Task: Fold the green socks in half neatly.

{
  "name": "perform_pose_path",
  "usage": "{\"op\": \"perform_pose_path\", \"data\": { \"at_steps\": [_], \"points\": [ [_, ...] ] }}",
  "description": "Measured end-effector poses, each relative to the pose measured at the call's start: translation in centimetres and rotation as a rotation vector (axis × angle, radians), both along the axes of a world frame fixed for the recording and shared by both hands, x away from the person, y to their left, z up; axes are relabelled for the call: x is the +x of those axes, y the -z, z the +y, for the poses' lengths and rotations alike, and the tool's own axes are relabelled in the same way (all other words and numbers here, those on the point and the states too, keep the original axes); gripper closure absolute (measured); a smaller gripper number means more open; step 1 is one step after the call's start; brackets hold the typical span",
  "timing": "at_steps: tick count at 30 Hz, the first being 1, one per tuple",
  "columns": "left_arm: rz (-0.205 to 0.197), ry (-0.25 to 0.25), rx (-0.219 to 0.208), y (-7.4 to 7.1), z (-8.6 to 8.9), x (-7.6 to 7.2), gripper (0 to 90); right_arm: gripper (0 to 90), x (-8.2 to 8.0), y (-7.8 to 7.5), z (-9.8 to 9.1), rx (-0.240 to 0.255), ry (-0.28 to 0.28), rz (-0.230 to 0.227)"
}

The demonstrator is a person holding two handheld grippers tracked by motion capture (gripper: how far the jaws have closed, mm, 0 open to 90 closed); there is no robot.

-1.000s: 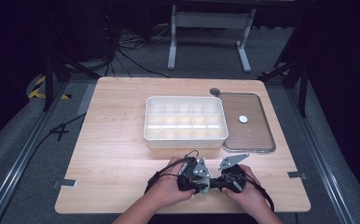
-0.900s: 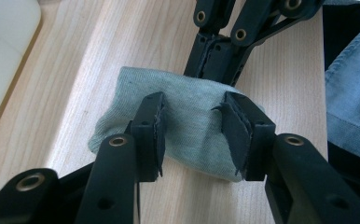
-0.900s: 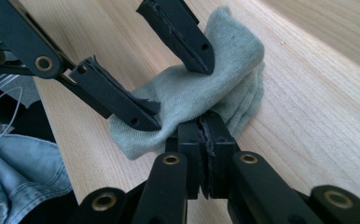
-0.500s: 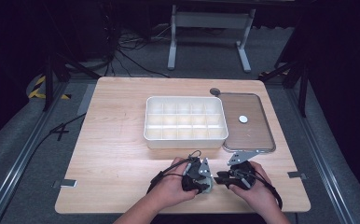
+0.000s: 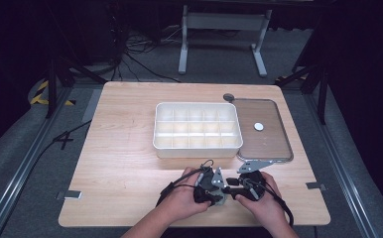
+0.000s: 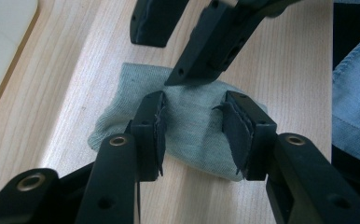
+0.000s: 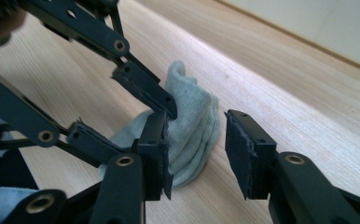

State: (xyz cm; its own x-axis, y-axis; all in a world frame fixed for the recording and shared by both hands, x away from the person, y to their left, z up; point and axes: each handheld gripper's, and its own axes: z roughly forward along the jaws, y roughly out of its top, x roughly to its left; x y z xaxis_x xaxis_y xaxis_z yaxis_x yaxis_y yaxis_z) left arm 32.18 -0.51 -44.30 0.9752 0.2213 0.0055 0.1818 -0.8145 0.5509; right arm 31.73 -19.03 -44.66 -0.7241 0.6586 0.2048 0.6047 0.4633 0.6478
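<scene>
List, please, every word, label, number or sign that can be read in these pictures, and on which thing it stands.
None: no readable text on the grey-green cloth, the white compartment box, the tray, the wooden table or either pair of black tongs.

A soft, ribbed grey knit cloth (image 6: 187, 126) lies on the matt, pale-grained wooden table (image 5: 125, 163).

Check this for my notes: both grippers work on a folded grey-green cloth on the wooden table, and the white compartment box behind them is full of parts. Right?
Not quite. The white compartment box is empty, as the high view shows. The rest holds: the left gripper and right gripper work on the folded grey-green cloth on the wooden table.
</scene>
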Motion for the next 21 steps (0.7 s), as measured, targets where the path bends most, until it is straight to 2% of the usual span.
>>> {"op": "perform_pose_path", "data": {
  "at_steps": [1, 6, 8, 9, 10, 11, 13, 14, 16, 17, 21],
  "points": [
    [-0.002, 0.002, 0.004, 0.0, 0.0, 0.0, 59.1, 61.1, 0.2, 0.2, 0.0, -0.029, -0.004, 0.013],
    [-0.028, 0.002, 0.003, -0.2, 0.2, -0.1, 57.1, 60.4, 0.7, 0.7, 0.1, -0.073, -0.021, 0.056],
    [-0.056, -0.037, -0.002, -0.2, 0.5, 0.0, 52.2, 58.6, 0.8, 0.6, 0.1, -0.098, -0.030, 0.067],
    [-0.056, -0.037, -0.002, -0.2, 0.5, 0.0, 47.3, 58.6, 0.8, 0.6, 0.1, -0.098, -0.030, 0.067],
    [-0.074, -0.060, -0.006, -0.1, 0.8, 0.3, 47.3, 57.8, 0.9, 0.8, 0.3, -0.132, -0.035, 0.079],
    [-0.062, -0.070, -0.009, -0.1, 1.1, 0.5, 43.1, 58.2, 0.8, 0.9, 0.4, -0.147, -0.043, 0.082],
    [-0.042, -0.068, -0.009, 0.1, 1.3, 0.6, 42.8, 57.0, 0.8, 1.0, 0.5, -0.166, -0.051, 0.064],
    [-0.049, -0.061, -0.003, 0.1, 1.2, 0.6, 42.4, 56.7, 0.8, 1.0, 0.5, -0.166, -0.048, 0.065],
    [-0.060, -0.059, 0.011, 0.0, 0.9, 0.4, 42.4, 57.1, 0.9, 0.3, 0.1, -0.118, -0.039, 0.039],
    [-0.060, -0.059, 0.011, 0.0, 0.9, 0.4, 42.3, 57.1, 0.9, 0.3, 0.1, -0.118, -0.039, 0.039],
    [-0.067, -0.068, 0.027, 0.0, 0.8, 0.3, 42.3, 53.9, 1.0, -1.4, -0.1, -0.021, 0.000, -0.002]
  ]
}}
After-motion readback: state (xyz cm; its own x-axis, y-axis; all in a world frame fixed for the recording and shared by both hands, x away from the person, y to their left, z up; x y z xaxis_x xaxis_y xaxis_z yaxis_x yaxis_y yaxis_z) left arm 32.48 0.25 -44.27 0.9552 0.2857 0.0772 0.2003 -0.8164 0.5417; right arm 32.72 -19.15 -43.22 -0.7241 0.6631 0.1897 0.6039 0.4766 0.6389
